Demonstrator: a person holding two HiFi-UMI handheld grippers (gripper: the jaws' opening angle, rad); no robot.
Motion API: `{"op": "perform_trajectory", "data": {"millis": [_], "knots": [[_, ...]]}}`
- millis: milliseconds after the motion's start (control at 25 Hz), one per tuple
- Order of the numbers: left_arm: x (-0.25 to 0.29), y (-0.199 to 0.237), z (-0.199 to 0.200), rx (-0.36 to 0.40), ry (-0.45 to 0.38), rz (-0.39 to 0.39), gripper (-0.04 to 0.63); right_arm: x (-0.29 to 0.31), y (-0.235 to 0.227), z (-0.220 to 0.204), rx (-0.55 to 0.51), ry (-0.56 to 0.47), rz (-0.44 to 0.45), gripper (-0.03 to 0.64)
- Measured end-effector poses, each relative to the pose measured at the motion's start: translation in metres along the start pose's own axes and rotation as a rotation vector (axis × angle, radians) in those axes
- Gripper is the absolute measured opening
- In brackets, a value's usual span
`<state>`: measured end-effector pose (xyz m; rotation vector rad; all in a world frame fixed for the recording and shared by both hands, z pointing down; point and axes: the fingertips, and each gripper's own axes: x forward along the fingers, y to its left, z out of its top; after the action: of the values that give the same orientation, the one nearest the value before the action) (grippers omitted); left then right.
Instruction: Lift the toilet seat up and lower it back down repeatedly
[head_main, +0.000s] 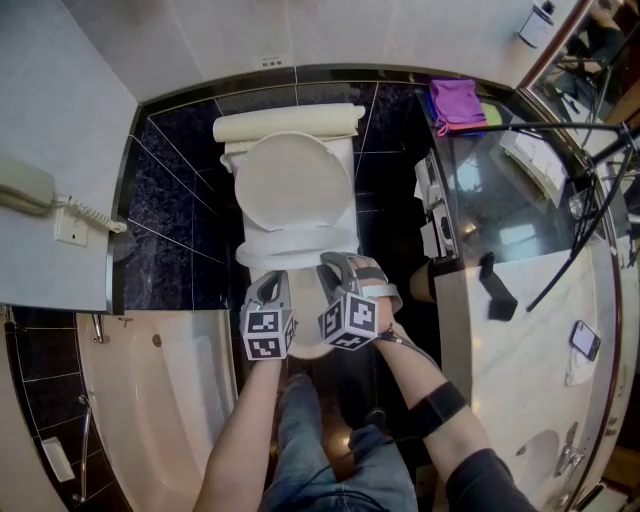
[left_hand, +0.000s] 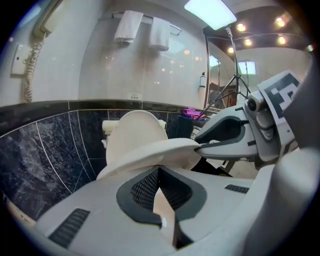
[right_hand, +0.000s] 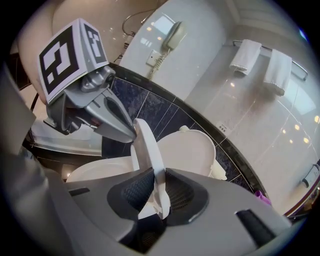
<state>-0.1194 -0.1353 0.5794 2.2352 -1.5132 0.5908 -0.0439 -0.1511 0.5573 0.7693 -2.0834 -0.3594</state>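
We see the toilet (head_main: 343, 160) mid-frame in the head view, with its lid (head_main: 292, 182) standing up against the tank. The toilet seat (head_main: 300, 248) is partly raised. It is hinged at the toilet's back and tilted off the bowl (right_hand: 95, 172), with its front rim in the air at the toilet's front. Both grippers sit at that front rim, side by side, near each other but not touching.

Left gripper (head_main: 272, 282): we read the jaws as narrow, with a pale strip of seat edge pinched between the dark pads in its own view. The right gripper view shows its tips right on the rim.

Right gripper (head_main: 335, 265): jaws partway closed and clamped on the seat rim, which runs edge-on straight between the two pads.

The person's forearms and jeans-clad legs (head_main: 310, 440) are at the toilet's front. Left of the toilet we mark a wall phone (head_main: 25, 185) with a coiled cord, and further toward the toilet's front a bathtub (head_main: 130, 400). Right of the toilet a purple cloth (head_main: 457, 100) lies on a ledge, with a glass panel beyond it. On the wall above and behind the toilet, two white towels (left_hand: 127, 25) hang on a rail. Dark marbled tiles (head_main: 165, 200) cover the wall on both sides of the toilet.
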Motion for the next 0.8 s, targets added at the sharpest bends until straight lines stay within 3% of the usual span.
{"op": "perform_trajectory", "data": {"millis": [560, 640, 720, 800], "knots": [[-0.037, -0.033, -0.104, -0.032, 0.074, 0.001, -0.005, -0.032, 0.111, -0.042, -0.060, 0.003, 0.106, 0.100], [-0.039, -0.037, -0.121, -0.034, 0.084, -0.003, -0.006, -0.038, 0.128, -0.051, -0.044, -0.003, 0.129, 0.092], [-0.041, -0.040, -0.137, -0.035, 0.092, -0.008, -0.006, -0.047, 0.142, -0.064, -0.006, -0.012, 0.132, 0.017], [-0.045, -0.044, -0.154, -0.035, 0.103, -0.013, -0.006, -0.057, 0.155, -0.082, 0.067, -0.009, 0.130, 0.017]]}}
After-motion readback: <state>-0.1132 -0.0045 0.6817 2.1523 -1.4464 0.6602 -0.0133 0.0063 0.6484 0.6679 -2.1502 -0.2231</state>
